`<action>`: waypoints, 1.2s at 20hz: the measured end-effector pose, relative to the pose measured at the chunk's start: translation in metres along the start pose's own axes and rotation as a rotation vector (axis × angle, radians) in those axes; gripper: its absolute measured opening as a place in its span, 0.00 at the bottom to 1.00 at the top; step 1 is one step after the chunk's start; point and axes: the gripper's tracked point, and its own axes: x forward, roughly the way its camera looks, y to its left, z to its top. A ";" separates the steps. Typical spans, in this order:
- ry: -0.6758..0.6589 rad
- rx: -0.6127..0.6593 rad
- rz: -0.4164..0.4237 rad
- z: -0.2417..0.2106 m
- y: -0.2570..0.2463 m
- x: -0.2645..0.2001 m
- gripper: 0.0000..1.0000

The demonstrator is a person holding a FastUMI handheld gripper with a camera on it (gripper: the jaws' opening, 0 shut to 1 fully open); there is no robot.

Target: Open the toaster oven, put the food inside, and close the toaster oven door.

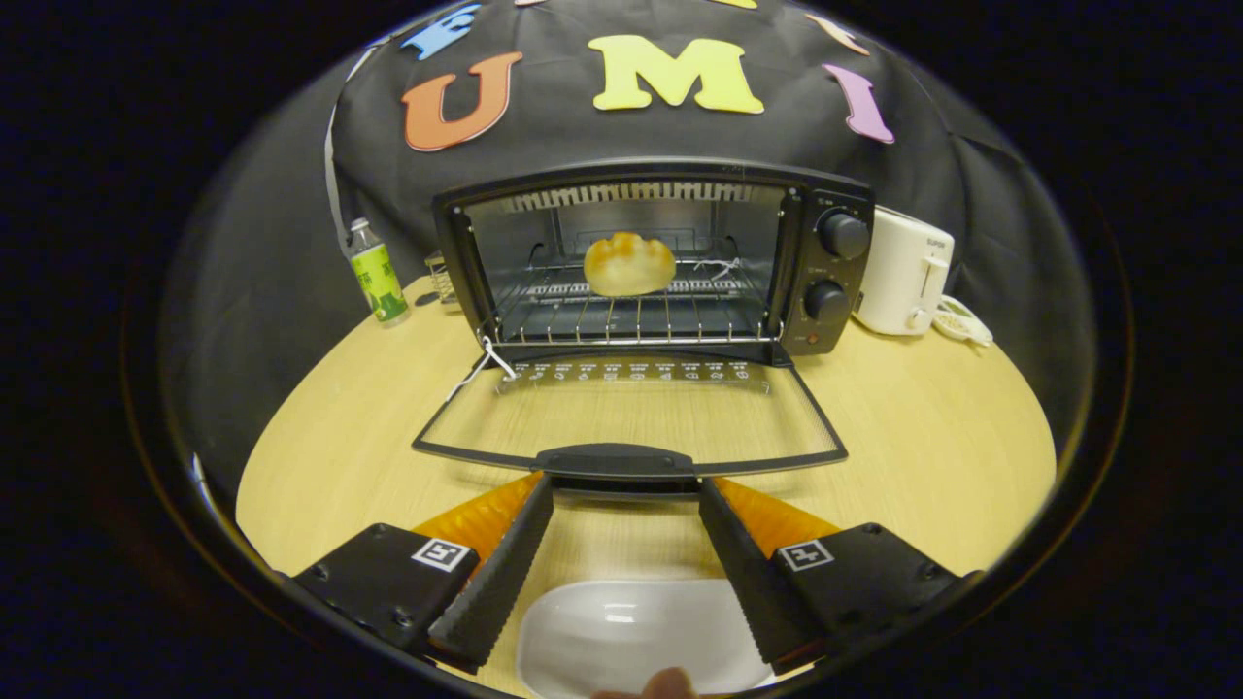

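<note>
the gripper point(626, 490) is held low and level over the near edge of the round wooden table point(932, 437), its fingers spread wide and holding nothing, the ribbed fingertips point(532, 500) just at the dark handle point(617, 460) of the toaster oven door point(631, 413). the glass door lies fully open, flat on the table. a smooth white plate point(631, 631) lies between the fingers. the toaster oven point(811, 252) stands toward the far edge; the food point(629, 263), a rounded golden bun, sits on the wire rack point(621, 316) inside. a plastic bottle point(377, 274) stands left of it, a white toaster point(903, 272) right.
</note>
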 end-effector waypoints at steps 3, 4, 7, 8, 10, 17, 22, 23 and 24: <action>-0.093 -0.043 -0.016 0.021 0.002 -0.014 1.00; -0.138 -0.057 -0.016 0.033 0.003 -0.018 1.00; -0.234 -0.084 -0.018 0.063 0.004 -0.022 1.00; -0.262 -0.088 -0.020 0.074 0.004 -0.023 1.00; -0.307 -0.095 -0.025 0.096 0.004 -0.022 1.00; -0.426 -0.050 -0.001 0.154 0.000 -0.039 1.00; -0.520 -0.061 -0.005 0.177 0.003 -0.098 1.00; -0.530 -0.060 -0.008 0.179 0.004 -0.111 1.00; -0.540 -0.058 -0.006 0.181 0.006 -0.127 1.00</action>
